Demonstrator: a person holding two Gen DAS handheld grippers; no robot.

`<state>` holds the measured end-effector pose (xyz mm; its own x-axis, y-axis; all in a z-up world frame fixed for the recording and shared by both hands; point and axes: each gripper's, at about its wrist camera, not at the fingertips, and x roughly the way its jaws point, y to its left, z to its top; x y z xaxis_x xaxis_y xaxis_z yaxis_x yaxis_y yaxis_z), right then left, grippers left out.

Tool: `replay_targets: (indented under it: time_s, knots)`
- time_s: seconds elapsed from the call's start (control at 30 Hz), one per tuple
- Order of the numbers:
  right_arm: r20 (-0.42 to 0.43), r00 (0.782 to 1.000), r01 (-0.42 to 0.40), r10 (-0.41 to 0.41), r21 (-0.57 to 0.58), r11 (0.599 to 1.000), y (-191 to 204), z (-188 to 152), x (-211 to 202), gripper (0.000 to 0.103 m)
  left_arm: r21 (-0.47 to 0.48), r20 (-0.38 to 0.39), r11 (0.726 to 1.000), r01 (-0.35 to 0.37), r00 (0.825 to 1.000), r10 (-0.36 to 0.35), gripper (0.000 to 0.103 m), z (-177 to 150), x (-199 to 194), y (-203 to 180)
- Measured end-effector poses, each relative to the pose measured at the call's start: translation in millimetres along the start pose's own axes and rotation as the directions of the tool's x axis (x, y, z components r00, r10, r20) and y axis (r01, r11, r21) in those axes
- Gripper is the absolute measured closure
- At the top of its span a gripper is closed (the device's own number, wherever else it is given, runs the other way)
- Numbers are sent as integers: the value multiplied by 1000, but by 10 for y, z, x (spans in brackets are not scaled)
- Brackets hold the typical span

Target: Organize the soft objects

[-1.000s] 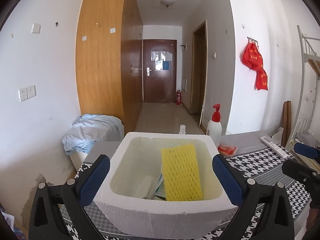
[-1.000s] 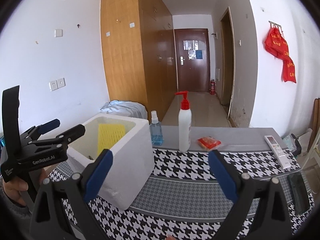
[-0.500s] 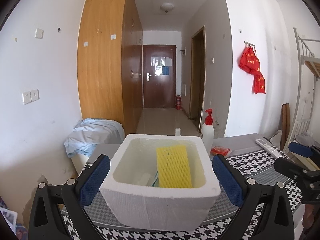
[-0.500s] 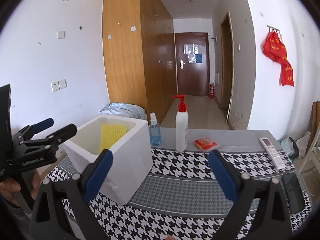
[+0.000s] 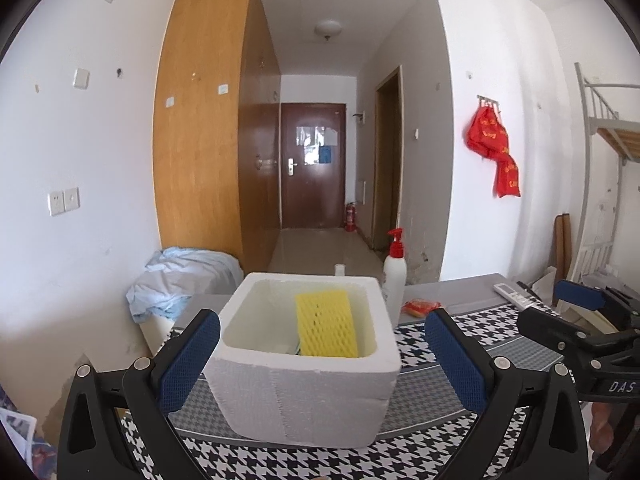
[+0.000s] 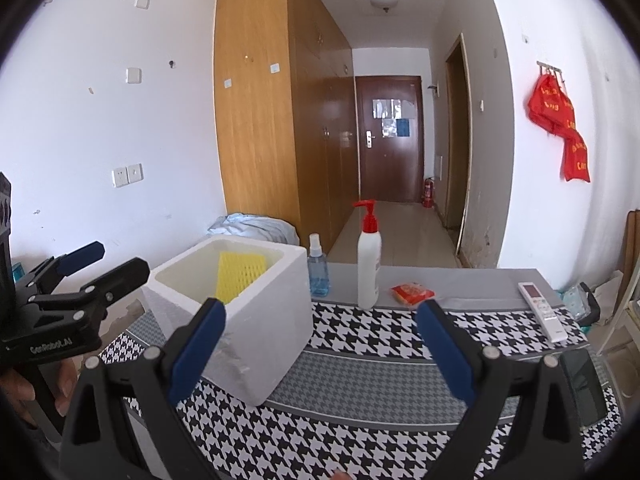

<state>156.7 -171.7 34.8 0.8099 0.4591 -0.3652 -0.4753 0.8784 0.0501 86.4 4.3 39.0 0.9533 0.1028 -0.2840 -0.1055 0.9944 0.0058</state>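
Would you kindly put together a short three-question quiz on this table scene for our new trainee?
1. True or false: the yellow foam net lies on the cloth outside the white foam box.
2. Which stands nearest the box in the right wrist view? A. remote control B. blue spray bottle C. red packet
3. Fill in: both the left tool and the right tool are ____ and hold nothing.

Key: 1 false, it leans inside the box; 2 B; 3 open.
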Motion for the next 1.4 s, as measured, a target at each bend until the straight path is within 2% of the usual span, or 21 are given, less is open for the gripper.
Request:
replay_targets:
  time_s: [0.6,0.73,1.0,1.13,1.4]
  knots:
    - [47,999,-26,26,7,1000,-106,-102,-363,3,-16,50,1000,-16,999,17,1,-31,-375,-211]
    - [63,998,-2,2,7,1000,-118,-179,-463,3,-44,78,999,-8,997,12,1,-63,-503,-216]
    - [98,995,15,-14,-10,1000,20,-404,-569,3,-11,123,999,-48,991,49,1,-284,-654,-161]
    - [118,993,-6,8,-16,1000,53,-490,-592,3,-6,147,998,-63,987,63,1,-390,-720,-119]
    - [182,983,34,-24,-51,998,181,-607,-619,3,-7,156,997,-72,985,72,1,-572,-784,-51]
